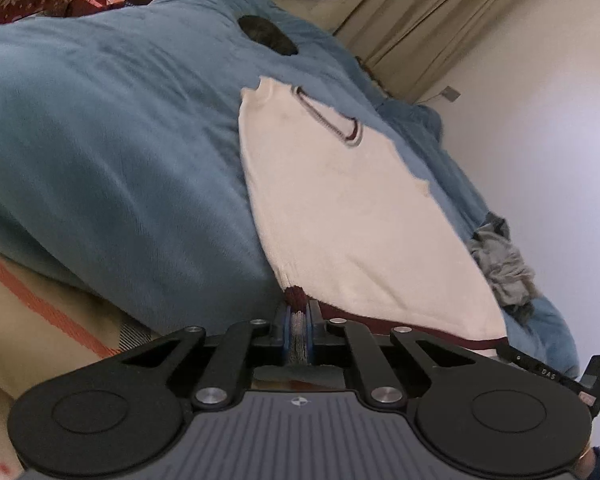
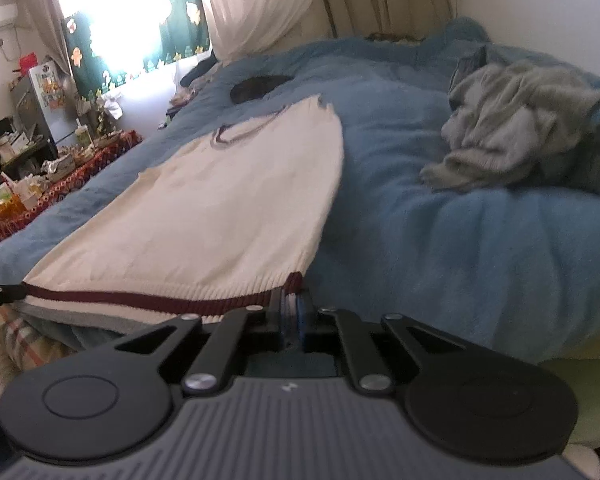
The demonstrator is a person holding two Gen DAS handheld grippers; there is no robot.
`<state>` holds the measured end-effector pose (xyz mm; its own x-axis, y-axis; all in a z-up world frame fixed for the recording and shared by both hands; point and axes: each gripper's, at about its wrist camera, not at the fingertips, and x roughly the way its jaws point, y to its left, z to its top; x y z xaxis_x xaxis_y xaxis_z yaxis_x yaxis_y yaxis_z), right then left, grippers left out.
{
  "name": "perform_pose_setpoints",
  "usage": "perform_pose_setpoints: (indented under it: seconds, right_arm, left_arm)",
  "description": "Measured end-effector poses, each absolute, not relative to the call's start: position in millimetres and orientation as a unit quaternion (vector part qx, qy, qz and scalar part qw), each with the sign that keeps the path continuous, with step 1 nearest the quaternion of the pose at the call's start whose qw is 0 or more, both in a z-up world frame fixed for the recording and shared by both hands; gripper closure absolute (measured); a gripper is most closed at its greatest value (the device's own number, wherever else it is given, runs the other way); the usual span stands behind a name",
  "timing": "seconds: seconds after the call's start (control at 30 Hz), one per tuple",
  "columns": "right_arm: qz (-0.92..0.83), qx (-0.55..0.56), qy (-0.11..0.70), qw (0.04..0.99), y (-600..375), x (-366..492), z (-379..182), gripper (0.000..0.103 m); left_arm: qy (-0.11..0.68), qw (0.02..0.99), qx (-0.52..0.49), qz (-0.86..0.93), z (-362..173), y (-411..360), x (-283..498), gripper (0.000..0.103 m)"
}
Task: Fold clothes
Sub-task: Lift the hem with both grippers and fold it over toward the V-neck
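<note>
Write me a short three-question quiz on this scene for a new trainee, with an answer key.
1. True or false: the cream sweater lies crumpled in a heap on the blue blanket.
2. Which part of the sweater is each gripper clamped on?
A. the neckline
B. the hem corners
C. the sleeves
3. Fill in: the rumpled garment lying beside the sweater is ____ in colour.

Key:
1. False: it is spread flat.
2. B: the left gripper and the right gripper are each shut on a corner of the maroon-striped hem.
3. Grey: the grey garment sits bunched near the wall.
</note>
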<state>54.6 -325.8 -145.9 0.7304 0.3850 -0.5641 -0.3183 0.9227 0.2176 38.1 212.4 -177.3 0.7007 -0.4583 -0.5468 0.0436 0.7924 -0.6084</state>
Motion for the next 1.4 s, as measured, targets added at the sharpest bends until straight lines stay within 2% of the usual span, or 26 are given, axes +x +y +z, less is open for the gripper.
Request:
perform_pose_setpoints:
  seconds: [0.37,0.6,0.73,0.9,1.1,1.4]
  right_arm:
    - [0.214,0.039,0.27,0.938,-340.8,-10.1,-75.1,0.098]
    - [0.229,0.052,0.291,0.928,-363.1,-84.7,-55.7,0.098]
    - [0.231,0.064,0.297,0.924,-363.9,-91.1,-61.0,0.098]
    - [0.237,0.069,0.278,0.928,-356.5,-53.2,-54.2,0.098]
    - [0.246,0.044,0.279,0.927,-328.9,42.9,-51.1,0.098]
    - [0.218,0.047,0.33,0.917,-289.4,196.5,-96.6,0.097]
  left_arm:
    - [0.307,0.9,-0.251,-0.181,-105.2,218.0,-24.1,0.096]
    - [0.328,0.886,-0.272,-0.185,-105.9,215.8,-84.0,0.096]
    - [0.334,0.876,-0.299,-0.179,-121.9,218.4,-88.6,0.096]
    - [0.319,0.881,-0.294,-0.189,-114.9,218.7,-56.4,0.096]
    - [0.301,0.891,-0.281,-0.193,-104.0,222.2,27.3,0.096]
    - [0.35,0.876,-0.3,-0.141,-159.4,226.4,163.3,0.096]
